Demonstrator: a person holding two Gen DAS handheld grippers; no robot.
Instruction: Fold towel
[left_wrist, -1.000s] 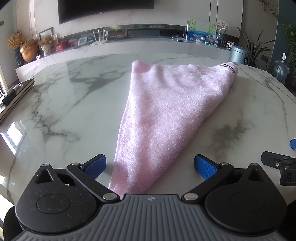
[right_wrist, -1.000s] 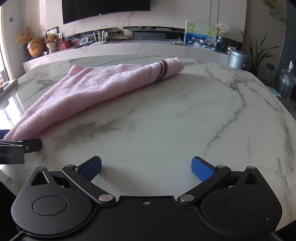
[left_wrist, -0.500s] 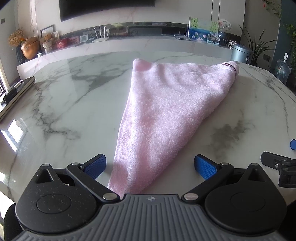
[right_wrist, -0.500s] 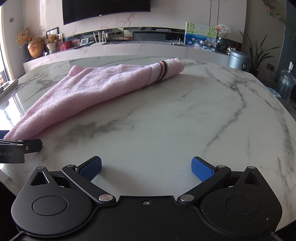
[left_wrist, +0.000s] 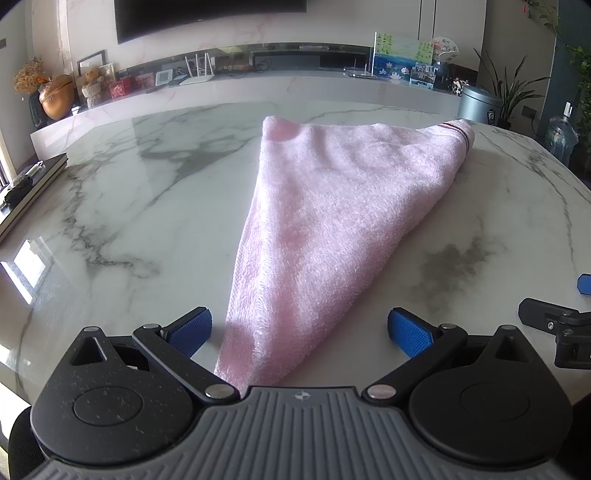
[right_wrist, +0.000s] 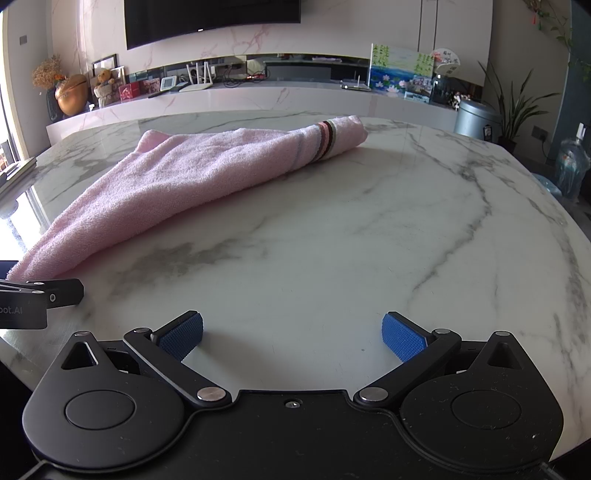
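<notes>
Now the left gripper (left_wrist: 299, 328) has its jaws spread wide, and the narrow near tip of the pink towel (left_wrist: 332, 221) lies between them on the marble table (left_wrist: 129, 221), touching neither blue pad. From there the towel fans out ahead. Meanwhile the right gripper (right_wrist: 291, 334) also stands agape over bare marble, the towel well off to its left and ahead, striped end farthest.

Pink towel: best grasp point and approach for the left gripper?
Take the pink towel at its near narrow tip, which already lies between the open left gripper's pads. Come in low along the marble table from the near edge: the cloth tapers to a thin, flat point there, while the far striped end is bunched and thicker.
</notes>
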